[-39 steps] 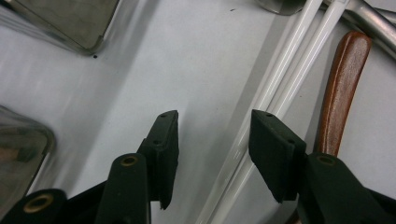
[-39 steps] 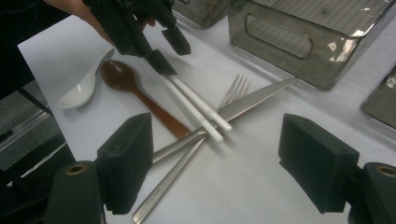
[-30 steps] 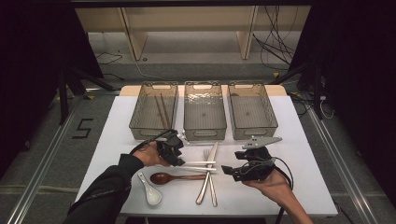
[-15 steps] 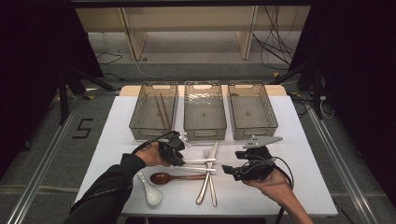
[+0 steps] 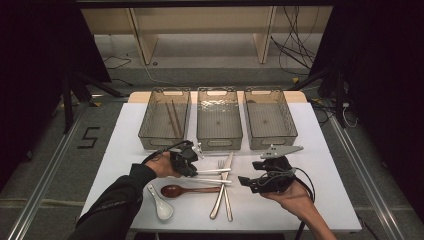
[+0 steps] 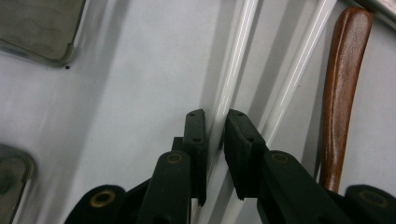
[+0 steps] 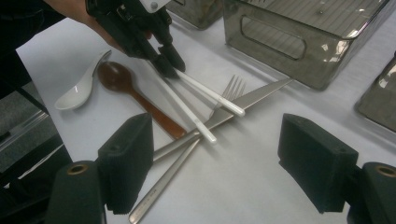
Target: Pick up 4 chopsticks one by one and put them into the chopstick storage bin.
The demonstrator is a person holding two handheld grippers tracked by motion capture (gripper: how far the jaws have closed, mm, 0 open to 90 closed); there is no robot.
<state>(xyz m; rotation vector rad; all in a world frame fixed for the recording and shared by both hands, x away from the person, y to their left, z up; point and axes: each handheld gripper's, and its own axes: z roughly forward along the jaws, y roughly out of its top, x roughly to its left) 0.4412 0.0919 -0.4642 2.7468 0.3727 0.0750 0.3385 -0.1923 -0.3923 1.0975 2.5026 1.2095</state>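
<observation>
Over the last second the left gripper (image 5: 192, 161) has barely shifted: it sat low over the near ends of the white chopsticks (image 5: 212, 176) then and sits there now, so the change is fine — a settling of the jaws around one stick. In the left gripper view the jaws stand narrow, one either side of a white chopstick (image 6: 232, 79), pads touching or nearly touching it; whether they truly pinch it cannot be told. Its twin (image 6: 299, 60) lies just beside the right-hand jaw, and the brown wooden spoon (image 6: 341, 88) lies beyond that. This looks like the grasp step of sorting cutlery into the trays — lifting has not begun, and the stick rests on the bench (image 5: 325, 200).

The left hand (image 5: 165, 165) is angled down with the gripper tipped onto the bench. The right gripper (image 5: 246, 181) hovers level, held from below by the right hand (image 5: 290, 196), jaws wide apart, with fork (image 7: 231, 88) and knife (image 7: 252, 100) ahead of it.
</observation>
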